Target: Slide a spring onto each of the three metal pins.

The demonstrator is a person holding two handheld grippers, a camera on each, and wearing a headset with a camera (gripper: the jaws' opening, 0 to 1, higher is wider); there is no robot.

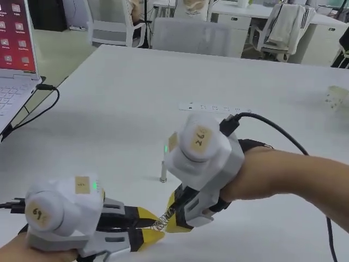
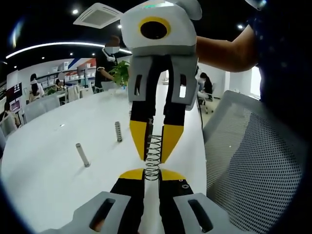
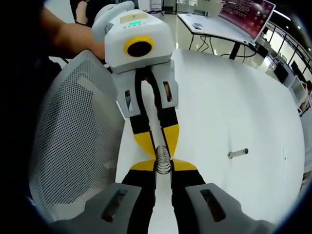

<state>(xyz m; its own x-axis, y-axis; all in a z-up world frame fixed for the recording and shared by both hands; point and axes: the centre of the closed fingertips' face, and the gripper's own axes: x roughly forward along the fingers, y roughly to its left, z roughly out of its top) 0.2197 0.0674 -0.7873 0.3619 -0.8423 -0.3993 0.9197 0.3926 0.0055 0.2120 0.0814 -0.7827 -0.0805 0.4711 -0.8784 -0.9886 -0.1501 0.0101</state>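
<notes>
A: Spring [image 1: 162, 220] in head view?
B: Betw. L gripper [image 1: 152, 228] & R gripper [image 1: 172, 215], over table [image 1: 120, 98]; pin [image 1: 163, 169] upright behind.
A: L gripper view?
B: L jaws pinch its near end.
A: R gripper view?
B: R jaws closed on spring too.

This is an open-plan office. A wide white desk [image 1: 125, 93] carries an open silver laptop [image 1: 13, 60] and a flat white power strip [image 1: 212, 107]. Grey mesh-backed chairs [image 1: 191, 35] and white drawer cabinets [image 1: 235, 24] stand beyond it. Recessed round ceiling lights [image 2: 74, 11] shine overhead.
</notes>
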